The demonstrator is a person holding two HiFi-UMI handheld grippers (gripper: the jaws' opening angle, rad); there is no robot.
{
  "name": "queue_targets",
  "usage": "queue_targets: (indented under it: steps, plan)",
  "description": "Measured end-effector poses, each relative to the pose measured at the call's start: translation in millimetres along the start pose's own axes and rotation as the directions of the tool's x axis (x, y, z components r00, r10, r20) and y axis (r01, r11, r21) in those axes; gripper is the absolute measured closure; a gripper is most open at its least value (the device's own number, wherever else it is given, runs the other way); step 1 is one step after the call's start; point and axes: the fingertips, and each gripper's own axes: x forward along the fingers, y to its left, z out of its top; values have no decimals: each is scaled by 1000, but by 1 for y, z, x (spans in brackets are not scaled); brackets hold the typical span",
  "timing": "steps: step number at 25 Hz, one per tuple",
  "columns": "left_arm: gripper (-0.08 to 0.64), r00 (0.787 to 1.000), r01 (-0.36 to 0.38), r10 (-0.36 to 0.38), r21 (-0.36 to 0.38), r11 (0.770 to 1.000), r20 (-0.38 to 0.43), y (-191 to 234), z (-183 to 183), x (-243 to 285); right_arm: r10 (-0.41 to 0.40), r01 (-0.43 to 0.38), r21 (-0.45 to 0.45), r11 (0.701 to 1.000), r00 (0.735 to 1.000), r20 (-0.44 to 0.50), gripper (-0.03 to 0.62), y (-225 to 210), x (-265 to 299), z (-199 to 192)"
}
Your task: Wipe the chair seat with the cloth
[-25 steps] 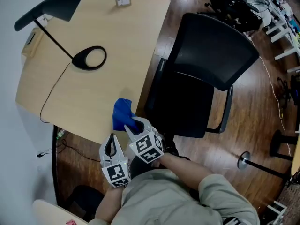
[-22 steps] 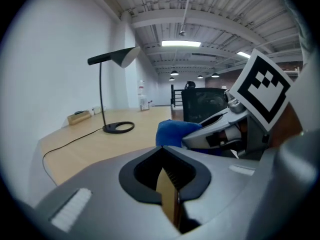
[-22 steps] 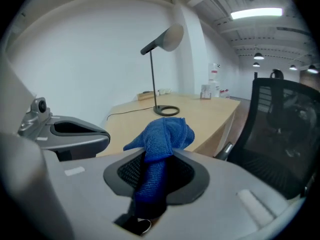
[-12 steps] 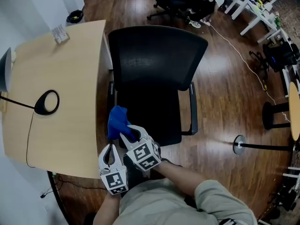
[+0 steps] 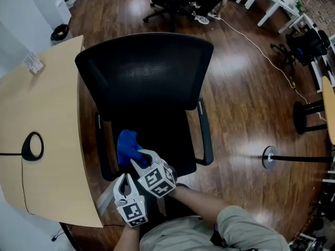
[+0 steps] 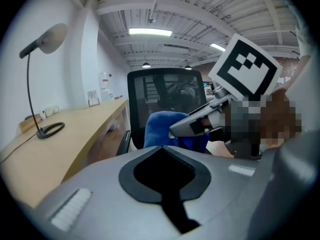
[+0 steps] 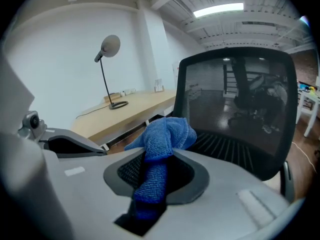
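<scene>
A black office chair fills the head view, its seat (image 5: 165, 135) below a mesh backrest (image 5: 144, 72). My right gripper (image 5: 136, 159) is shut on a bunched blue cloth (image 5: 127, 145), held over the seat's front left corner. In the right gripper view the cloth (image 7: 165, 134) runs down between the jaws of the right gripper (image 7: 159, 158), with the backrest (image 7: 240, 109) straight ahead. My left gripper (image 5: 124, 177) sits just behind and left of the right one, shut and holding nothing. In the left gripper view its jaws (image 6: 161, 148) meet, and the cloth (image 6: 160, 126) shows beyond them.
A wooden desk (image 5: 47, 119) stands tight against the chair's left side, with a lamp base (image 5: 32, 146) on it. The chair's armrests (image 5: 205, 135) (image 5: 102, 148) flank the seat. A round stand foot (image 5: 270, 156) and a cable lie on the wood floor at right.
Both grippers have swung away from the desk edge to above the chair's front, the right one carrying the blue cloth along. The chair now sits centred in view.
</scene>
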Motion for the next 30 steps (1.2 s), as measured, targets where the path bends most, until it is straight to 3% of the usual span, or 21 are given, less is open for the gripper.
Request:
queue_targets:
  steps: [8,11,14,17,30]
  plan:
    - [555,996,47,-47,-4,999,-69,7,-51,41,37,-33,37,999,995,-89,497,-13,98,-47]
    - [555,996,56,-56,6,998,-75,19,-60,52,43,-38,45,998,991,-124,497,-14,132,-59]
    - [555,998,46,-47,-29,999,-47,31,-67,72,24,-19,37,999,990,-142,497,-27,164,-60]
    - [555,996,51,-54,-42,998,-70,40,-74,85,19,-13,42,999,987,-161,497,-33,197,-63]
    - [555,990,71,-83,-104,992,-118,41,-105,134,21,-13,32,999,959,-281,499,-65,289,-102]
